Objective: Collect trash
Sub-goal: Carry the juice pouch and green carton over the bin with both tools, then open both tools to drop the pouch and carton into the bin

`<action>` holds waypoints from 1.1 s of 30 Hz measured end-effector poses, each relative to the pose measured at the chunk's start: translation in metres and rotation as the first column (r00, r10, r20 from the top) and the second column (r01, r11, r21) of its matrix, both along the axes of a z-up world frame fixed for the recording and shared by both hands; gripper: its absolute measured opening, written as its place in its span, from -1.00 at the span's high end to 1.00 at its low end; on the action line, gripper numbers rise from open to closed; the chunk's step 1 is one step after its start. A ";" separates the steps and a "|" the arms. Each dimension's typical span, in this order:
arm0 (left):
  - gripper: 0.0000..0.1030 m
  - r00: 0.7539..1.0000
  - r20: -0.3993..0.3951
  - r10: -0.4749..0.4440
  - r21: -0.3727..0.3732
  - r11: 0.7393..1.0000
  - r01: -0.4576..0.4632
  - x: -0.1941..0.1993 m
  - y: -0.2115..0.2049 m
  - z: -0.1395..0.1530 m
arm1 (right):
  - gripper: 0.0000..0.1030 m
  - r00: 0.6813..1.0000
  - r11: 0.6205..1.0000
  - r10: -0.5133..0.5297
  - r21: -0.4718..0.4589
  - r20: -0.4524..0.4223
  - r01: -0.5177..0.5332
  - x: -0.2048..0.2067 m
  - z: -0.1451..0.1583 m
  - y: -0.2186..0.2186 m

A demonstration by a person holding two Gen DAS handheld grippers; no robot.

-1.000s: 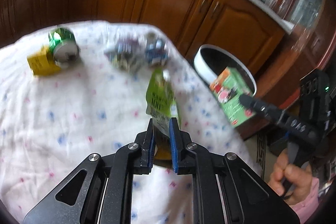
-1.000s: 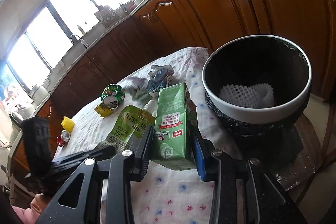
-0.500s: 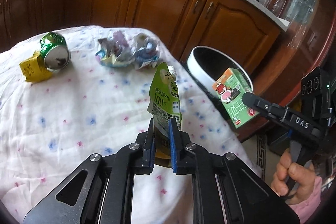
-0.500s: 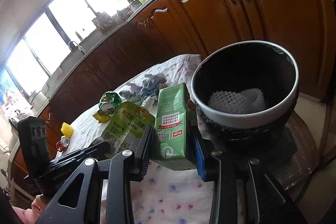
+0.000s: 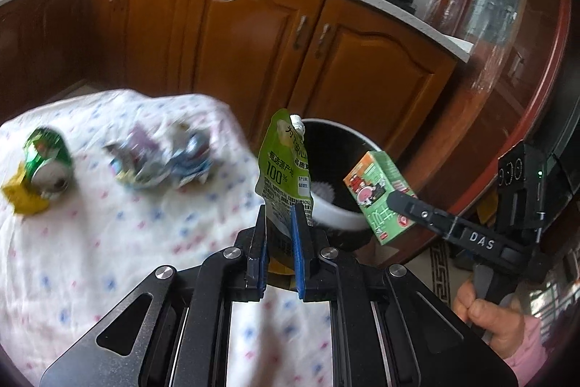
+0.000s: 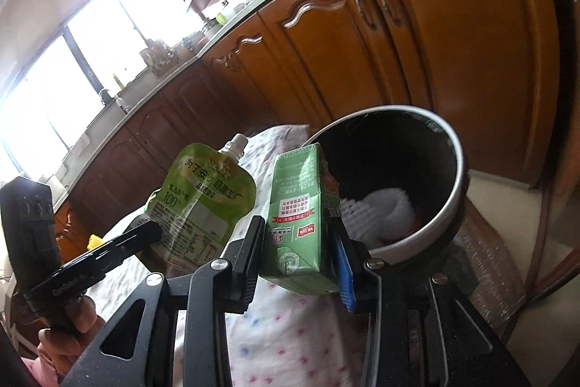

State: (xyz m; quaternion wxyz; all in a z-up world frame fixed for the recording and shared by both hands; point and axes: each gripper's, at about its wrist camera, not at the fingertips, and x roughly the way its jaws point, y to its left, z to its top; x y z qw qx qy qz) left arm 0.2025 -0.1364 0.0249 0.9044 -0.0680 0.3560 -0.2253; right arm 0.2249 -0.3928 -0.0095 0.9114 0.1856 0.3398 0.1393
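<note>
My left gripper [image 5: 279,213] is shut on a green spouted drink pouch [image 5: 284,165] and holds it upright above the table's right edge. My right gripper [image 6: 299,238] is shut on a green drink carton [image 6: 301,216], close to the rim of the white-rimmed black trash bin [image 6: 455,176]. The bin [image 5: 337,213] sits beside the table and holds white foam netting [image 6: 380,209]. In the right wrist view the pouch [image 6: 203,202] hangs left of the carton. In the left wrist view the carton [image 5: 380,194] is right of the pouch, in front of the bin.
A crushed green can [image 5: 47,158], a yellow scrap [image 5: 23,198] and crumpled wrappers [image 5: 159,155] lie on the flowered tablecloth [image 5: 108,242]. Wooden kitchen cabinets [image 5: 253,35] stand behind. A patterned mat [image 6: 485,260] lies under the bin.
Both grippers have lifted and moved toward the bin with their loads. The pouch now hangs in front of the bin's rim and the carton is closer to the bin's opening.
</note>
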 end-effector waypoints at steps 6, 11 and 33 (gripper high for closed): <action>0.82 0.999 0.011 -0.040 0.023 0.999 0.040 0.019 -0.033 0.008 | 0.29 0.999 0.999 -0.033 -0.025 -0.003 0.033 0.016 0.002 -0.018; 0.82 0.998 -0.007 -0.063 0.040 0.997 0.063 0.034 -0.054 0.007 | 0.29 0.998 0.998 -0.057 -0.041 -0.014 0.056 0.026 0.000 -0.029; 0.75 0.985 -0.151 -0.088 0.041 0.995 0.095 0.082 -0.095 -0.011 | -0.12 0.993 0.996 -0.081 -0.045 -0.090 0.077 0.062 -0.012 -0.038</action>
